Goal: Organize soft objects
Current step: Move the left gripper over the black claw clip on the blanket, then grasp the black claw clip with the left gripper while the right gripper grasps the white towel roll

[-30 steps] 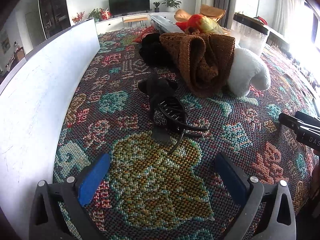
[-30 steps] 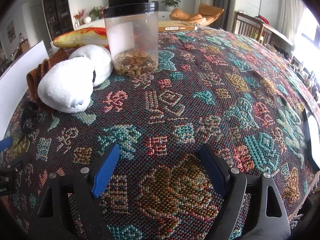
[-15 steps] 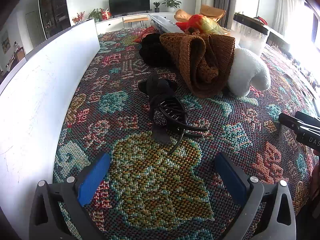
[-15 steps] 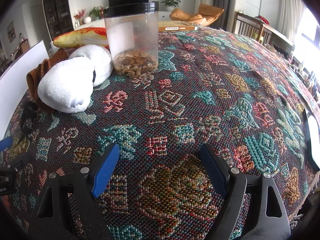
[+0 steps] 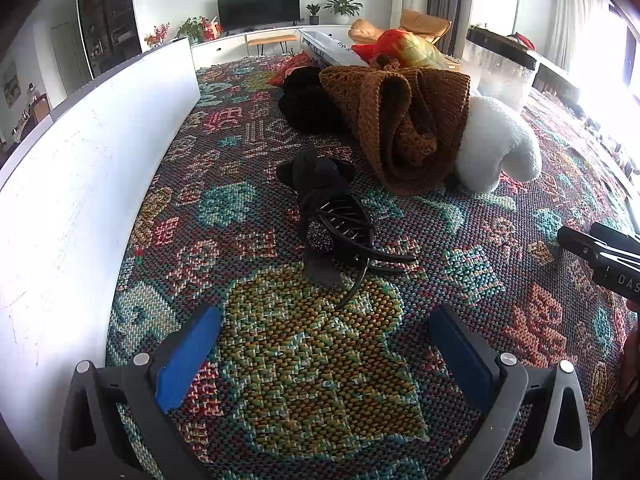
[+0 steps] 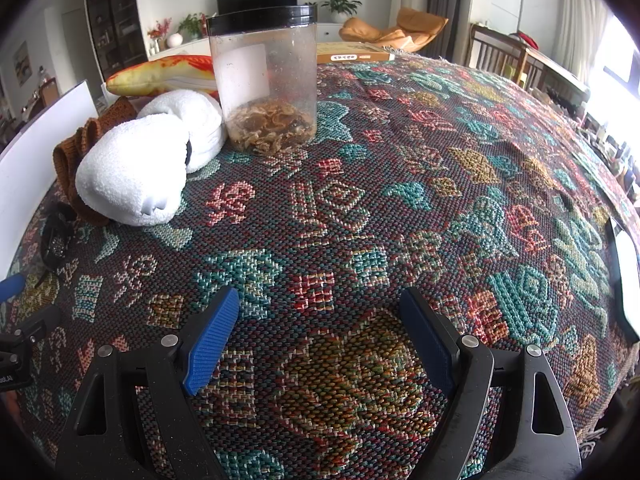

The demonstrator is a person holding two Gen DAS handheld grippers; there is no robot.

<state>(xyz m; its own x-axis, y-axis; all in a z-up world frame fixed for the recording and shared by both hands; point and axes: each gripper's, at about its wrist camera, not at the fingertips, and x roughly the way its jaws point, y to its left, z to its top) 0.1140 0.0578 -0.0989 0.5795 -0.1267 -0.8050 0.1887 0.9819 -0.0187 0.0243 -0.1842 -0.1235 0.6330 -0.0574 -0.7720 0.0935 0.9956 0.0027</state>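
My left gripper (image 5: 324,344) is open, low over the patterned cloth, with nothing between its blue pads. Just ahead of it lies a black hair claw with a black fabric bow (image 5: 332,216). Behind that sit a folded brown knit (image 5: 404,120), a black soft item (image 5: 304,100) and white plush slippers (image 5: 496,148). My right gripper (image 6: 320,340) is also open and empty over bare cloth. In the right wrist view the white slippers (image 6: 136,172) and brown knit (image 6: 80,148) lie at the left, well ahead.
A white board (image 5: 80,184) stands along the left side of the table. A clear jar with a black lid (image 6: 266,80) holds dried pieces behind the slippers. A red and yellow cushion (image 6: 160,72) and a flat box (image 6: 352,54) lie at the back. A tablet (image 6: 624,272) lies at the right edge.
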